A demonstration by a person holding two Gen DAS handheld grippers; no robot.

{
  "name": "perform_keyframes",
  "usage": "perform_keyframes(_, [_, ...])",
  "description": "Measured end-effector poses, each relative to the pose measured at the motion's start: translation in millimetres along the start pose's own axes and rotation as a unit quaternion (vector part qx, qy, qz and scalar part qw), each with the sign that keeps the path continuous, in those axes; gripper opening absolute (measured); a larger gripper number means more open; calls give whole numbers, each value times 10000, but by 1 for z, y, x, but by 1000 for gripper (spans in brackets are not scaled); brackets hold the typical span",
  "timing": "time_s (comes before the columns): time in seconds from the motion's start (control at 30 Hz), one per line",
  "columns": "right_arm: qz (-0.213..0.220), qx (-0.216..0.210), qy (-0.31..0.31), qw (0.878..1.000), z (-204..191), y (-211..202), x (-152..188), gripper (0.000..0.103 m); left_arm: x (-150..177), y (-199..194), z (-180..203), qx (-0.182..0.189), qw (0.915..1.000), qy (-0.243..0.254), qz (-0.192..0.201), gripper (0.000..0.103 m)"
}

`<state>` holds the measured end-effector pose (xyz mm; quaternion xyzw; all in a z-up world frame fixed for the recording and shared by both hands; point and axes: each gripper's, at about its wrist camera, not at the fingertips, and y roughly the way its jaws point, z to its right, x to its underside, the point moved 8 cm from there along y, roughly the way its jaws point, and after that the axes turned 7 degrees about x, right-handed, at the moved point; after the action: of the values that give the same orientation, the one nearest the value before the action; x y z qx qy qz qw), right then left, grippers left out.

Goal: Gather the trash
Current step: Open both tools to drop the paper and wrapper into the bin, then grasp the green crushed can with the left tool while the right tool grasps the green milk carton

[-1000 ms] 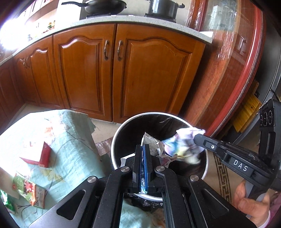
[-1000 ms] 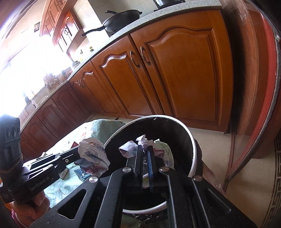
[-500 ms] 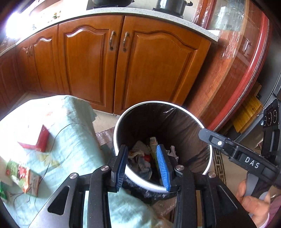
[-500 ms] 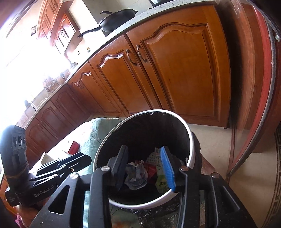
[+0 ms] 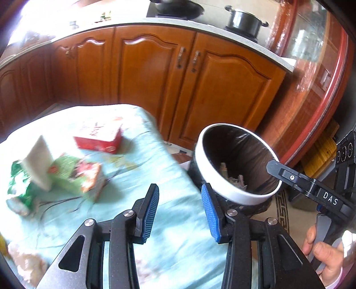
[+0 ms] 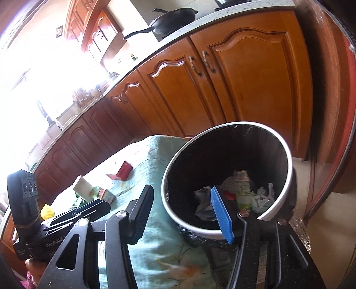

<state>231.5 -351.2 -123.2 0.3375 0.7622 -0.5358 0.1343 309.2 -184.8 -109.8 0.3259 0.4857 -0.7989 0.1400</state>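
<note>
Left gripper (image 5: 180, 210) over the pale green cloth (image 5: 142, 169), jaws apart and just opening, nothing between them. Only its view shows the pot (image 5: 244, 21) on the counter and "DAS" on the right gripper's side. Right gripper (image 6: 184, 216), jaws also just opening and empty, straddles the near rim of the trash bin (image 6: 224, 231); only here is crumpled paper (image 6: 262, 197) plain inside, plus "GenRobot" on the other tool. Red box (image 5: 98, 139), green packet (image 5: 77, 173) lie on cloth, left of bin.

Wooden cabinets (image 5: 155, 73) carry a black pot (image 5: 244, 21) and wok (image 6: 173, 19) above.
</note>
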Motion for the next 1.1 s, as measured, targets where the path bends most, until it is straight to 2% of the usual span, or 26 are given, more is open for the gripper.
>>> perform_keyframes(0.37, [-261,-400,-430,9979,-58,10,22,56,22,-64,-54,-391,9977,-484,253,40])
perform_keyframes(0.63, [-460,-629,-808,9937,-97,24,34,57,26,-93,-93,-626,9940,-820,354,41])
perform_keyframes(0.7, [-504,-705,-936,9918,-109,29,37,60,26,-99,-104,-692,9927,-914,378,43])
perform_keyframes(0.77, [-535,-777,-1070,9898,-120,34,39,62,25,-106,-115,-808,9907,-1019,409,51])
perform_keyframes(0.87, [-629,-896,-1302,9854,-137,43,41,62,23,-115,-129,-938,9877,-1162,455,56])
perform_keyframes(0.93, [-678,-951,-1475,9821,-147,50,41,62,23,-119,-139,-1083,9854,-1239,435,62])
perform_keyframes(1.07, [-743,-1085,-1873,9735,-170,66,42,69,24,-121,-162,-1266,9807,-1454,319,75])
perform_keyframes(1.1, [-764,-1126,-1988,9705,-177,70,42,69,24,-119,-167,-1289,9801,-1481,276,75])
